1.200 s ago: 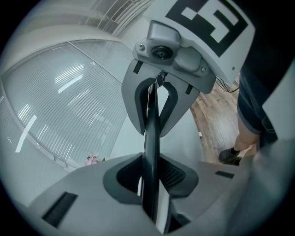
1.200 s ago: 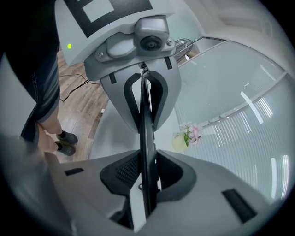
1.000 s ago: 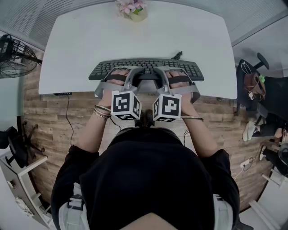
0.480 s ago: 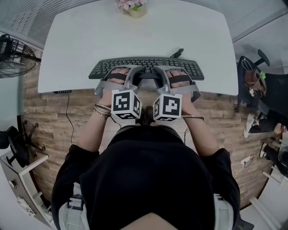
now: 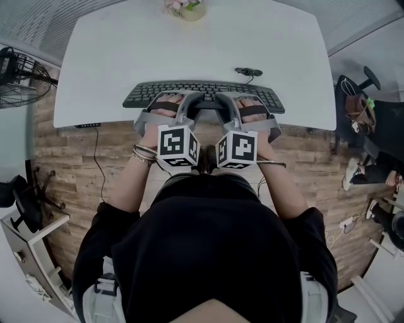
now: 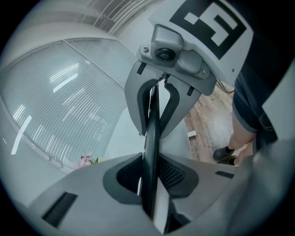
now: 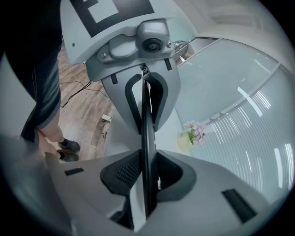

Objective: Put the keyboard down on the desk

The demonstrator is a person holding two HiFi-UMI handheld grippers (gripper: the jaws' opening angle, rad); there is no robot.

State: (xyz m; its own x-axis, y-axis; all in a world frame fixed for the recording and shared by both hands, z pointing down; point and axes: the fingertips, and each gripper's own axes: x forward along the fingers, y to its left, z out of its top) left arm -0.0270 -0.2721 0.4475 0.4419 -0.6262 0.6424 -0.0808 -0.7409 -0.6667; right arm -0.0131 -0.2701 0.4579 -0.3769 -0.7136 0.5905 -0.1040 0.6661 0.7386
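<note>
The black keyboard (image 5: 203, 93) lies lengthwise over the near edge of the white counter (image 5: 189, 50), its cable (image 5: 248, 72) curled just behind it; whether it already rests on the surface cannot be told. The left hand-held gripper (image 6: 148, 182) and the right hand-held gripper (image 7: 146, 182) face each other at the middle of the keyboard's near side, each clamped on the thin board, seen edge-on between the jaws. A flower pot (image 5: 187, 7) stands at the far edge.
</note>
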